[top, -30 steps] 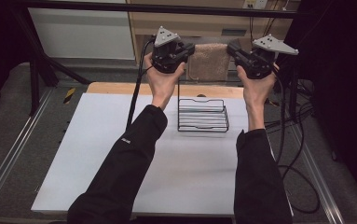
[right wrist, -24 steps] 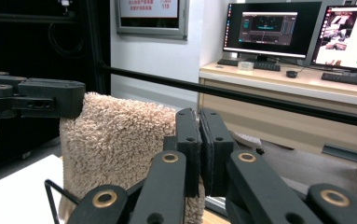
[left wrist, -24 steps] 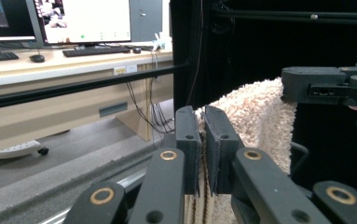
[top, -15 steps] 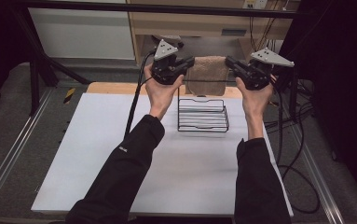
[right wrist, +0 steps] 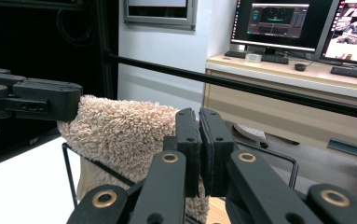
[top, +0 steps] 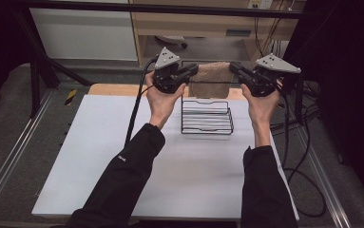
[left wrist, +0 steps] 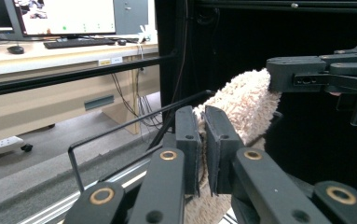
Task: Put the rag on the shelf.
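A beige fluffy towel (top: pixel 211 78) hangs stretched between my two grippers, above the far rim of a black wire rack (top: pixel 207 116) on the white table (top: pixel 99 156). My left gripper (top: pixel 195 70) is shut on the towel's left top corner, and my right gripper (top: pixel 233 68) is shut on its right top corner. In the left gripper view the jaws (left wrist: pixel 202 126) pinch the towel (left wrist: pixel 241 102), with the other gripper (left wrist: pixel 278 79) at its far end. The right gripper view has its jaws (right wrist: pixel 198 128) clamped on the towel (right wrist: pixel 120 135), above the rack's wire (right wrist: pixel 69 172).
The rack stands at the table's far middle. Black cables (top: pixel 137 109) trail from both grippers, several looping off the right edge. A black frame bar (top: pixel 170 7) crosses behind, with a wooden desk beyond it. A metal rail (top: pixel 8 161) runs along the left.
Both hands have come down with the towel held between them, bringing it closer to the rack's top. The grips have not changed.
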Tool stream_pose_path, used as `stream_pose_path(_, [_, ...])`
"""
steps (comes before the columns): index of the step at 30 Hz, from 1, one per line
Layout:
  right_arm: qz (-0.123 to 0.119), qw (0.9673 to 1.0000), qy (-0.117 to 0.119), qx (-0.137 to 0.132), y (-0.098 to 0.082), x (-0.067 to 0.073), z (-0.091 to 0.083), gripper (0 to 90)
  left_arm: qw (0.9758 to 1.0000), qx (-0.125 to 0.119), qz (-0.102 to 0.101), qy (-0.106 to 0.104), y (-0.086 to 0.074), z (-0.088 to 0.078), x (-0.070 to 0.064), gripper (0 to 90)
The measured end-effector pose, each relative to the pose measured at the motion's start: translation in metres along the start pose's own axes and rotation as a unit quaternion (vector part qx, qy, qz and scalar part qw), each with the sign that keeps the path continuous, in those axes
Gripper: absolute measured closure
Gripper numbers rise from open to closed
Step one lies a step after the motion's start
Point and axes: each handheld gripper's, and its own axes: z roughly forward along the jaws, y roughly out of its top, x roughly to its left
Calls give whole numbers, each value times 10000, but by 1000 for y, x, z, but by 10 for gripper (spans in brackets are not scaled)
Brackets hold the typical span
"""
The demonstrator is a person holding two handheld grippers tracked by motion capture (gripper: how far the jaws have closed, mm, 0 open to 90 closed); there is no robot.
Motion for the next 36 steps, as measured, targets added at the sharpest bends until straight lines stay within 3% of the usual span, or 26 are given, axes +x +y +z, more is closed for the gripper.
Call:
stream_pose_path(21, [-199,9991,224,303,-13,13,-21,872,9994,300,189,64,-15,-12,-15,830])
stream_pose_path(36, [-258,9971,425,572,-35,14,-24,869,9977,662,40,-149,-29,-16,-15,772])
